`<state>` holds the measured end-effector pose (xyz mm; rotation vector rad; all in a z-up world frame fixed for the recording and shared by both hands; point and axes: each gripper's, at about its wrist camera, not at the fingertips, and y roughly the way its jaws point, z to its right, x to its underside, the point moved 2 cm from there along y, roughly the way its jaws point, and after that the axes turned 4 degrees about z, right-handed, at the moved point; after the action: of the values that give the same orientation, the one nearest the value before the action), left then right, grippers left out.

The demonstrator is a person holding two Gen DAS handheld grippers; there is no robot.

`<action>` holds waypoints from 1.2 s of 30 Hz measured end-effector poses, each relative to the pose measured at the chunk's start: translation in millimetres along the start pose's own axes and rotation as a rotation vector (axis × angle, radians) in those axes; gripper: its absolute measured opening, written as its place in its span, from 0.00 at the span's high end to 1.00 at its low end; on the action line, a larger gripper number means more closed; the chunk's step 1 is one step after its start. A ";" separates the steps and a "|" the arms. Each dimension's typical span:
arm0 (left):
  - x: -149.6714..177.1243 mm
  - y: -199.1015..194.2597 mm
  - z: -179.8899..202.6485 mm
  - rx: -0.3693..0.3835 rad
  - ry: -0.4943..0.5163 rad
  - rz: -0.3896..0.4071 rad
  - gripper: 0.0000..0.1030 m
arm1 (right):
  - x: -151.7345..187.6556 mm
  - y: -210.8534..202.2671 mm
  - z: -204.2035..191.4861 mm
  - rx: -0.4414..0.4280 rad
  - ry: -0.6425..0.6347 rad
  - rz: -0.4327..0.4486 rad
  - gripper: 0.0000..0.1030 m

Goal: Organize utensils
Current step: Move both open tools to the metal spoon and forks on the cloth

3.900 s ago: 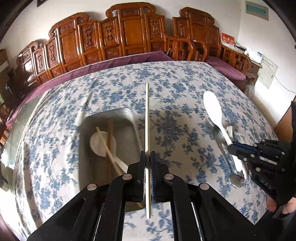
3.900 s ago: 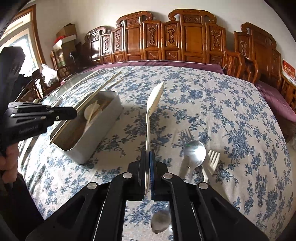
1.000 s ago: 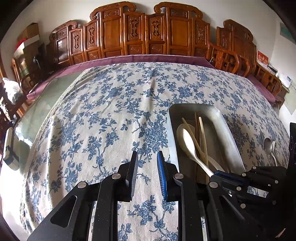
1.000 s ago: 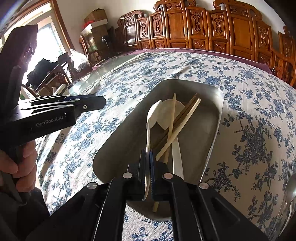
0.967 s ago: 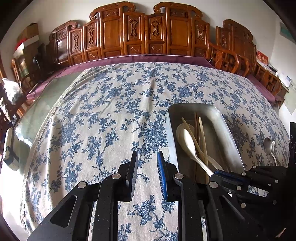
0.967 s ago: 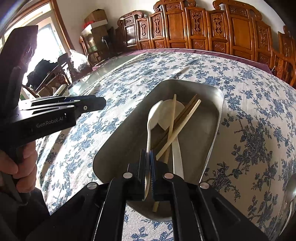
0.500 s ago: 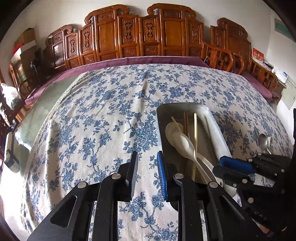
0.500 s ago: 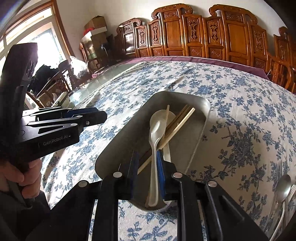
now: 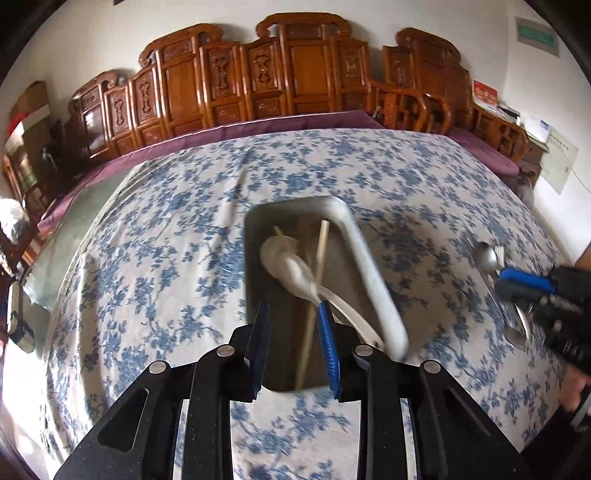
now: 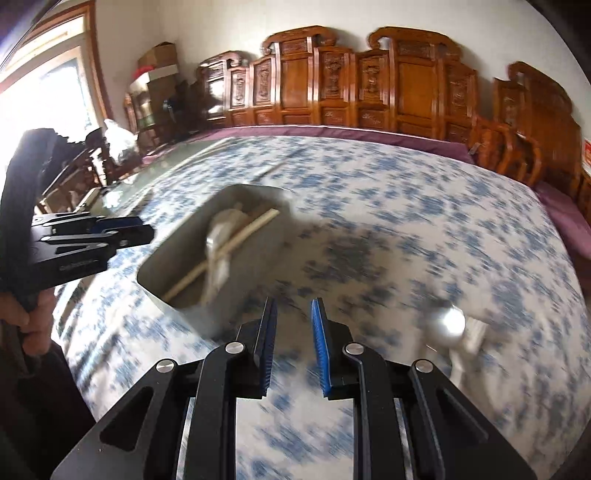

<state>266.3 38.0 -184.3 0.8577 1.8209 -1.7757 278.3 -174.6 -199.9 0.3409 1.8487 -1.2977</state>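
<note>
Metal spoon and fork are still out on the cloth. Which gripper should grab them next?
Right, probably. The right gripper is open and empty, with the metal spoon and fork just to its right on the cloth. The left gripper hangs over the tray, farther from them.

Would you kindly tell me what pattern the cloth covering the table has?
The tablecloth is pale with a blue floral print, clearest in the left wrist view.

Behind your desk, carved wooden chairs line a white wall; a bright window stands left.
</note>
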 end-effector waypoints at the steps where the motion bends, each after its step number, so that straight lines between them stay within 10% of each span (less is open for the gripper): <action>1: 1.6 -1.1 4.0 0.001 0.005 -0.003 0.76 | 1.6 -4.7 7.7 0.013 0.009 0.001 0.79; 15: 22.0 -27.4 78.8 0.063 0.049 -0.031 0.73 | 44.8 -30.9 108.9 0.168 0.113 -0.051 0.79; 36: 26.6 40.2 192.6 0.250 0.092 -0.174 0.68 | 66.4 -17.9 145.5 0.211 0.159 -0.108 0.79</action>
<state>256.3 -151.0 -244.4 0.9099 1.8028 -2.1415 294.6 -324.7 -255.8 0.4735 1.8859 -1.5848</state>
